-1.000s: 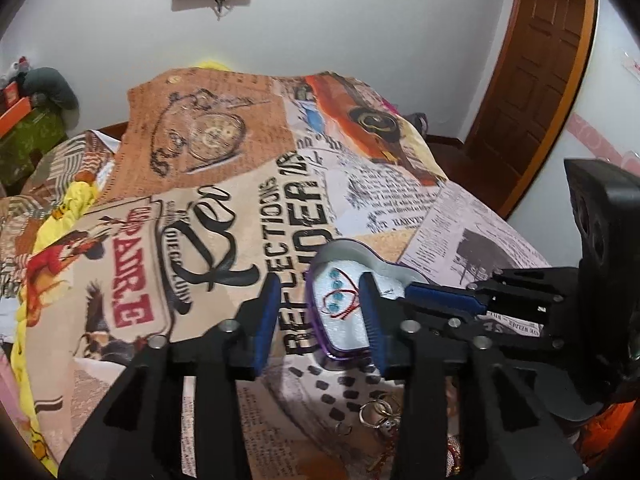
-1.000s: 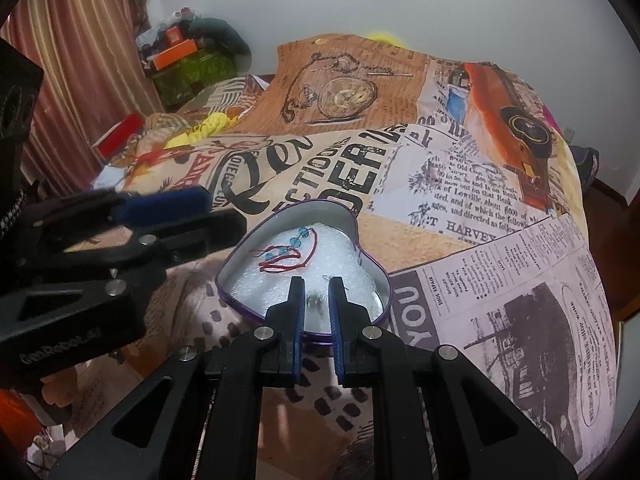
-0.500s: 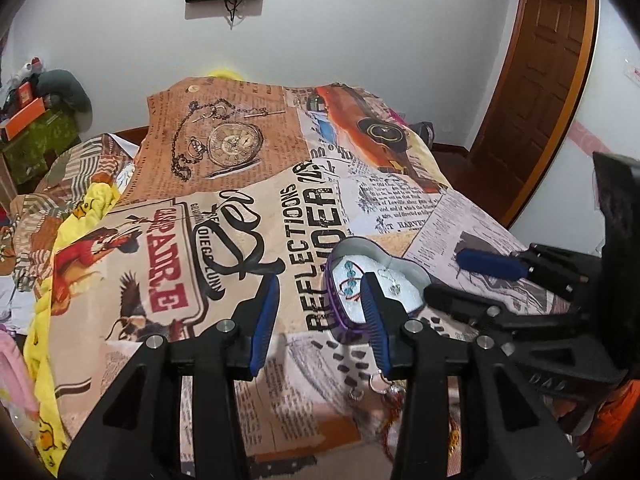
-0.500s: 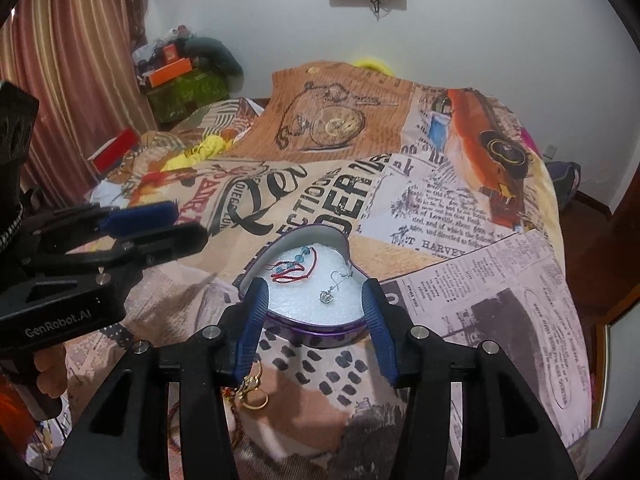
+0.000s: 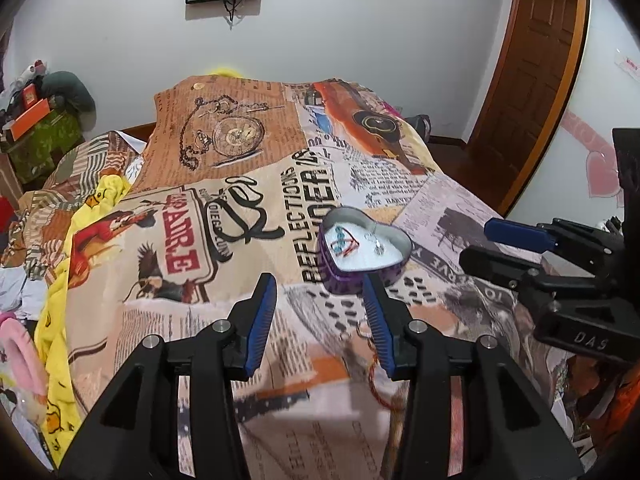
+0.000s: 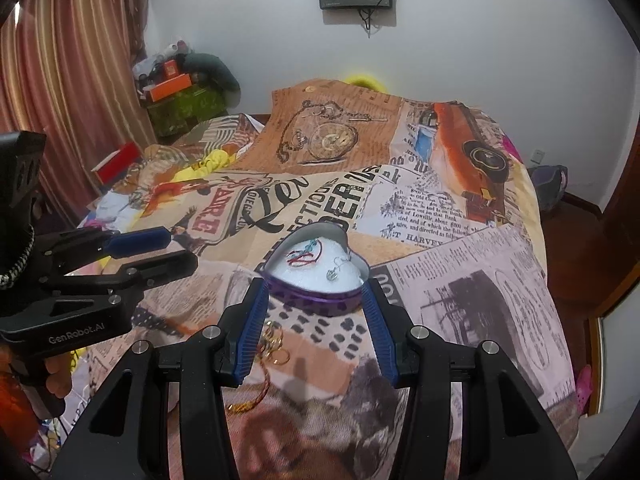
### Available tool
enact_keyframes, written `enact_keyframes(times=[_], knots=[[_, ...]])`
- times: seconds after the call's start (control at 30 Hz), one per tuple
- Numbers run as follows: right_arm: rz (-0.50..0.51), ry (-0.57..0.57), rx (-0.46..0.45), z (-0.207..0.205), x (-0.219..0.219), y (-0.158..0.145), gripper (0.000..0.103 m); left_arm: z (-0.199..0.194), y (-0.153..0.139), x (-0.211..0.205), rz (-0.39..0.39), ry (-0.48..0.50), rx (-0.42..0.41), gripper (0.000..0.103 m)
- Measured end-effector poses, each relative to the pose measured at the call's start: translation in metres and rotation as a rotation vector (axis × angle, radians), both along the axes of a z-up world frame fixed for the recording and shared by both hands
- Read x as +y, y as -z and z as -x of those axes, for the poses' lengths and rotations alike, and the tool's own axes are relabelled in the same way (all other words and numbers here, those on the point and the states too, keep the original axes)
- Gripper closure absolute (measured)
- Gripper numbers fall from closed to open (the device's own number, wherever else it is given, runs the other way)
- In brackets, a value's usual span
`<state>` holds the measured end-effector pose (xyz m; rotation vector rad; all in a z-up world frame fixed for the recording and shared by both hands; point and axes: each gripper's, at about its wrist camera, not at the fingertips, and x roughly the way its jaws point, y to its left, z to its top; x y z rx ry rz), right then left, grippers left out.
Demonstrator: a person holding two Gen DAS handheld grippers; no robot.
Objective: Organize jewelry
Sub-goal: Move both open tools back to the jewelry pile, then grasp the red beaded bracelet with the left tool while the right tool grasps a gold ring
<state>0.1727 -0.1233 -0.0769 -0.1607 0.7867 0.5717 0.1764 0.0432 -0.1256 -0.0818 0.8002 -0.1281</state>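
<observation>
Left wrist view: heart-shaped tin resting on the printed bedspread, ahead of and slightly right of the left gripper. Point of the heart aimed toward the camera and a little left, lobes away to the right, long axis running diagonally from near-left to far-right. Purple patterned wall, silvery inner rim, white padding inside. Red cord piece with blue beads lying on the left part of the padding, small silver earring to its right, apart from it. Left gripper's jaws parted and opening, nothing between them. Right gripper entering from the right, released, empty, near the tin without touching. Right wrist view: same tin just beyond the right gripper, framed between its blue pads, clear of both. Lobes away, point toward the lower right. Red cord piece at the far left of the padding, silver earring nearer and to the right. Gold chain and rings loose on the bedspread beside the left pad. Left gripper at left, parted, empty.
</observation>
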Motion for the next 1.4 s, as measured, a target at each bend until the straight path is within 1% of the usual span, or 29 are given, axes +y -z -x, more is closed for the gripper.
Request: enact_keyframes(times=[0.27,0.4,0.57,0.73,0.87,0.9,0.93,0.97,1.03,1.13,1.23,1.4], knots=[[-0.003,0.020,0.013,0.019,-0.009,0.001,0.058,0.013,0.021,-0.011,-0.006,0.025,0.073,0.059],[-0.001,0.036,0.032,0.024,-0.016,0.007,0.058,0.013,0.042,-0.018,0.004,0.035,0.140,0.059],[0.024,0.039,0.059,0.028,-0.020,0.017,0.058,0.010,0.059,-0.033,-0.028,0.075,0.181,0.059],[0.044,0.046,0.088,0.029,-0.023,0.028,0.058,0.002,0.070,-0.038,-0.018,0.091,0.198,0.059],[0.041,0.056,0.106,0.030,-0.026,0.034,0.058,-0.003,0.075,-0.041,0.015,0.126,0.196,0.059],[0.040,0.057,0.112,0.030,-0.026,0.036,0.058,-0.004,0.075,-0.040,0.032,0.134,0.196,0.061],[0.040,0.058,0.114,0.030,-0.026,0.036,0.058,-0.005,0.076,-0.039,0.049,0.143,0.197,0.067],[0.041,0.058,0.115,0.030,-0.026,0.037,0.058,-0.005,0.076,-0.039,0.060,0.146,0.199,0.071],[0.043,0.056,0.115,0.030,-0.026,0.038,0.058,-0.005,0.076,-0.039,0.067,0.157,0.198,0.091],[0.054,0.049,0.110,0.029,-0.023,0.038,0.058,-0.002,0.075,-0.041,0.058,0.160,0.189,0.097],[0.066,0.038,0.107,0.027,-0.019,0.039,0.058,0.001,0.073,-0.037,0.075,0.144,0.186,0.097],[0.077,0.020,0.124,0.024,-0.011,0.046,0.058,0.008,0.065,-0.027,0.099,0.123,0.159,0.097]])
